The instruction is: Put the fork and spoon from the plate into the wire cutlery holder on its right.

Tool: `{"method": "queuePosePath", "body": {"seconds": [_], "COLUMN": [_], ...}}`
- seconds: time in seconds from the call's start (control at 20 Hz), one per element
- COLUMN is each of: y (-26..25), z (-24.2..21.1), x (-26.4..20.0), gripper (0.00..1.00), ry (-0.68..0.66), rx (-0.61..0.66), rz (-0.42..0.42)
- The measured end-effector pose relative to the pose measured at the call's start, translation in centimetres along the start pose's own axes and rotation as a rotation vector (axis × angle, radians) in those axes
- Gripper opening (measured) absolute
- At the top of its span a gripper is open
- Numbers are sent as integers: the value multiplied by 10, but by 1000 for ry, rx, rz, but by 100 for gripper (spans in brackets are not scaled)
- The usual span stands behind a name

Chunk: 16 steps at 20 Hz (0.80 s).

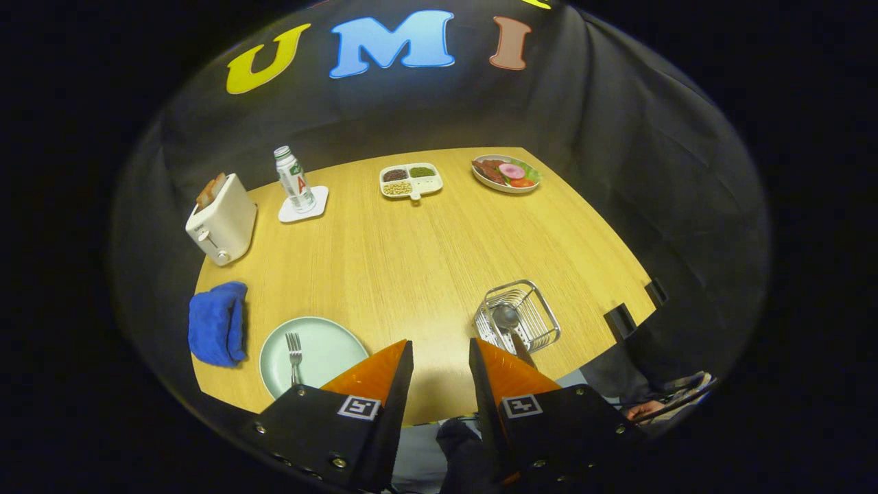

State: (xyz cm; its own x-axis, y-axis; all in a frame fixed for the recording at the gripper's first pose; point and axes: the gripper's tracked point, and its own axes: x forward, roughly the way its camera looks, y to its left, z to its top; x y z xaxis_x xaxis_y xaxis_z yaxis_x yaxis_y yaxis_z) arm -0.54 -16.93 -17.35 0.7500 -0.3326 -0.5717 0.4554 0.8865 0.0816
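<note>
One fork point(294, 355) lies on the plate point(329, 346) — left of the fingers | spoon point(509, 322) stands in the wire cutlery holder point(518, 317) (bowl up), just ahead of the right finger | gripper point(441, 357) jaws parted, holding nothing — above the table point(425, 254) edge | blue cloth point(217, 322) left of plate
</note>
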Motion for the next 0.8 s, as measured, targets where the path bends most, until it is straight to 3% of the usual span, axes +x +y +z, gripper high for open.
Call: {"method": "queuePosePath", "body": {"seconds": [0.8], "y": [116], "z": [-46], "x": [-4], "gripper": [50], "ry": [49], "rx": [-189], "rz": [210]}}
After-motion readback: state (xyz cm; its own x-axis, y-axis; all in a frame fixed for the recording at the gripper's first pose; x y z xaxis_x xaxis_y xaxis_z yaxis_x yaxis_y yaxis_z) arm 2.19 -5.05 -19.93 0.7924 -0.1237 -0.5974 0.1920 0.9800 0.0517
